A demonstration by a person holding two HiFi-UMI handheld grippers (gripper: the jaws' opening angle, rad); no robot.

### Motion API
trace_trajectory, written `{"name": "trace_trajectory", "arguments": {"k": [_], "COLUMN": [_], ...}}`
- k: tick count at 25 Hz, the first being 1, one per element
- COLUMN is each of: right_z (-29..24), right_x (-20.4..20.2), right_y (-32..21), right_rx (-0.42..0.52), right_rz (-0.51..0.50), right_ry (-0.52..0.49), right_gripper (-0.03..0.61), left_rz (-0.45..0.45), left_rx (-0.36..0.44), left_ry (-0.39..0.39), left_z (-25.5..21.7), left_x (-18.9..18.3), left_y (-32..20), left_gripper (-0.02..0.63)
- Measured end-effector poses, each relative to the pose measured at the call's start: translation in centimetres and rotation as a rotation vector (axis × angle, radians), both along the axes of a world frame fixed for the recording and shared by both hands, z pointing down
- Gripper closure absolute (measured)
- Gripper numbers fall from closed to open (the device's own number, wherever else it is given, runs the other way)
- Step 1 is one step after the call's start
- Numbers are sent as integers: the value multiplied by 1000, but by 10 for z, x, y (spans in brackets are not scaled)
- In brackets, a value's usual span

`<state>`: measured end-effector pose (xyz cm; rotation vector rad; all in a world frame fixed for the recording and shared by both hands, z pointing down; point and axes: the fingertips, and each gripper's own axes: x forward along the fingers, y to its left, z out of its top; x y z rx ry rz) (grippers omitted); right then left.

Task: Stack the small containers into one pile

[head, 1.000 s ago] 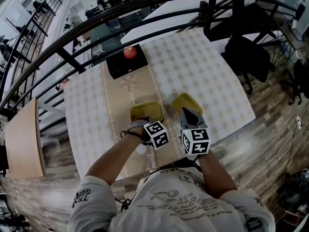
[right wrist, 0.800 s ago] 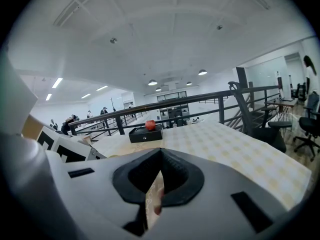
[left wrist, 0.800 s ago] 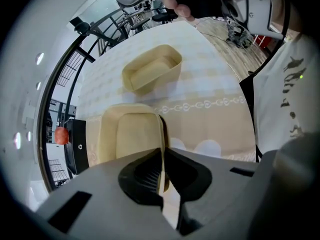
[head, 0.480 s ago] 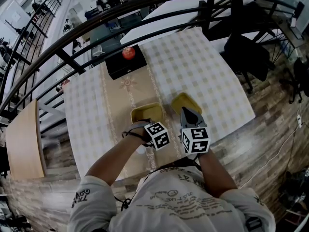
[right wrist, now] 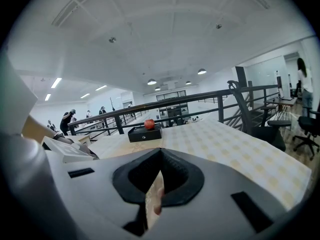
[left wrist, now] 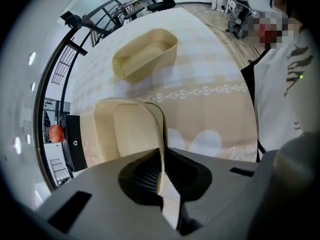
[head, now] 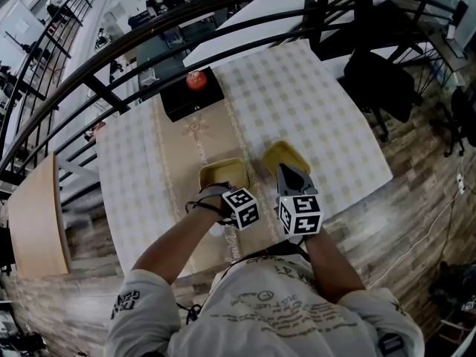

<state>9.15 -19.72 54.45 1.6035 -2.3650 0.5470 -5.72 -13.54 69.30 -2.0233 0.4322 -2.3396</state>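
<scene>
a person stands at a table (head: 312,103) covered in a pale checked cloth with a beige patterned runner down its middle, and holds a gripper in each hand.

the left gripper (left wrist: 161,154) has its jaws pressed together on the thin side wall of a cream container (left wrist: 127,131), an open, rounded rectangular tub. the wall runs edge-on between the two dark ridged pads, and the rest of the tub reaches forward from the jaws over the runner. whether its base rests on the cloth or hangs just above it cannot be told.

a second cream container (left wrist: 145,59) of the same shape sits upright on the cloth to the right of the held one, apart from it, with bare runner between them.

in the head view the right gripper (right wrist: 159,156) is beside the left one, and its tip overlaps the near end of that second container. its own view looks level across the table. its jaws are closed tip to tip, leaving only a thin slit below, and they hold nothing. whether it touches the tub beneath cannot be told.

at the far end of the runner stands a black box (head: 193,99) with a red round object (head: 195,79) on top. a dark curved railing (head: 149,43) runs behind the table.
</scene>
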Motion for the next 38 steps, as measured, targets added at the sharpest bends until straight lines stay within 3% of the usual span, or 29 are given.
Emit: {"name": "trace_trajectory", "arguments": {"k": [7, 12, 23, 34, 38], "right_z": [-1, -1, -1, -1, -5], "right_x": [0, -1, -6, -7, -8], "right_y": [-1, -2, 0, 3, 6], "right_rx": [1, 3, 4, 0, 9], "right_rz": [-2, -5, -10, -18, -21], "right_ry": [2, 3, 0, -3, -2], "right_gripper": [584, 584, 584, 584, 584], "left_rz": [-1, 14, 11, 15, -44], "left_rx": [-19, 14, 9, 53, 107], "left_ry": [5, 28, -57, 22, 162], "left_z": [-3, -9, -7, -17, -38], "left_x": [3, 7, -6, 1, 8], "left_y": [1, -2, 0, -2, -2], "left_gripper": [595, 594, 595, 575, 573]}}
